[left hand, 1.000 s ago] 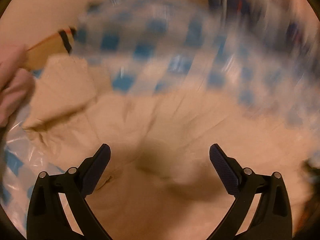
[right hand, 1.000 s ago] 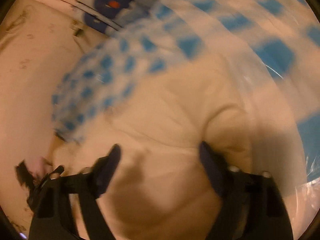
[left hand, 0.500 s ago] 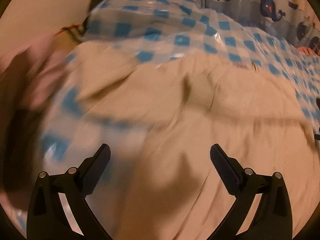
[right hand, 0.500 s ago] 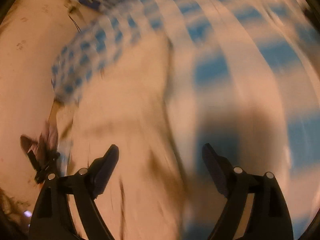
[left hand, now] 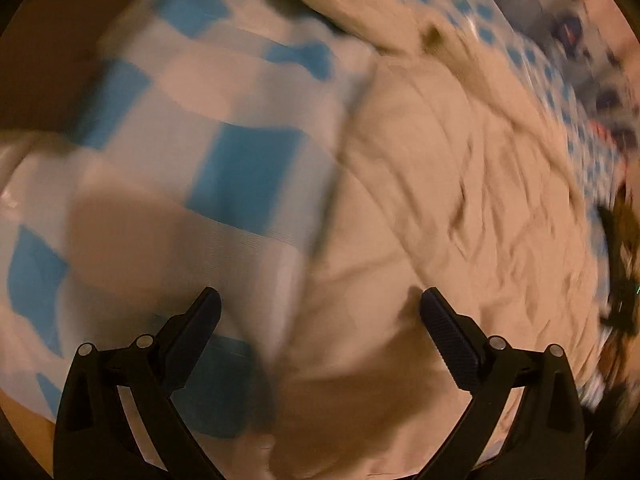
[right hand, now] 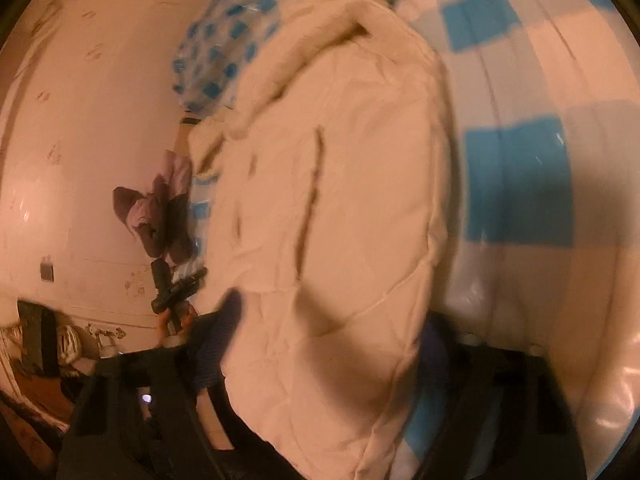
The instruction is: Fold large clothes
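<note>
Blue-and-white checked plastic sheet [left hand: 248,176] covers the desk, with the cream garment [right hand: 344,216] spread on it.

From my seat, the left gripper [left hand: 320,312] hangs with its fingers wide and empty over the cloth's edge. The right gripper [right hand: 332,340] has its fingers closing with the cream fabric between them; blur hides whether the pads press yet. To fold well, I judge I should pinch one layer at the hem, lift both sides evenly, and lay the edges flush.
</note>
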`<action>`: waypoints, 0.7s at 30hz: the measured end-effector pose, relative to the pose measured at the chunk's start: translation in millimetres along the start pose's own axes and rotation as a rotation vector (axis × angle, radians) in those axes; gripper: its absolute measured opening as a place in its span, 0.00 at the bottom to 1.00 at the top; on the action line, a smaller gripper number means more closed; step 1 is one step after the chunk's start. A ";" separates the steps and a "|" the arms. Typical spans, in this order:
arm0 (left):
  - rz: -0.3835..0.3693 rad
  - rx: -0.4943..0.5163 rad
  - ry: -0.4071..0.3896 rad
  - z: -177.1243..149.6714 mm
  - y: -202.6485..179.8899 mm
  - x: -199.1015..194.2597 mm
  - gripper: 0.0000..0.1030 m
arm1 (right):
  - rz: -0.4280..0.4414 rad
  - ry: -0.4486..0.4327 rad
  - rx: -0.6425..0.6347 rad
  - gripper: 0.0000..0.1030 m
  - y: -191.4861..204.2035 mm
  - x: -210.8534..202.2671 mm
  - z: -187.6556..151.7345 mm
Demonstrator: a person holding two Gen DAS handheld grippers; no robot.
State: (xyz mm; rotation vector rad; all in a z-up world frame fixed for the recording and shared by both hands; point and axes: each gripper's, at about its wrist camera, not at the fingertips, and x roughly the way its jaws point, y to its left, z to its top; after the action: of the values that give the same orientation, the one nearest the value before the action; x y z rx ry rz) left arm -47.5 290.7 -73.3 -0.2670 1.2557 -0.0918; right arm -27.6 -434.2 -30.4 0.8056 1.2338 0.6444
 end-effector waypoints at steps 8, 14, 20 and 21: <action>-0.004 0.088 0.009 -3.8 -44.5 -11.9 0.79 | 0.010 -0.221 -0.090 0.07 37.6 -52.6 -14.5; 0.127 0.123 0.014 -12.2 -41.3 -37.7 0.73 | -0.104 -0.212 -0.106 0.06 33.4 -110.4 -43.7; 0.458 0.163 -0.312 27.2 -50.8 -95.0 0.87 | -0.340 -0.270 0.019 0.17 0.6 -139.2 -18.6; 0.516 0.210 -0.361 39.1 -63.3 -95.7 0.89 | -0.308 -0.320 0.012 0.28 9.6 -141.5 -6.6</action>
State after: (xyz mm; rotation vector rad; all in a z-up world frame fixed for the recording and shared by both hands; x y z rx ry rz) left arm -35.3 255.9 42.1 0.2199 0.9130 0.2580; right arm -65.6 -540.6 55.6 0.6793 1.0395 0.2461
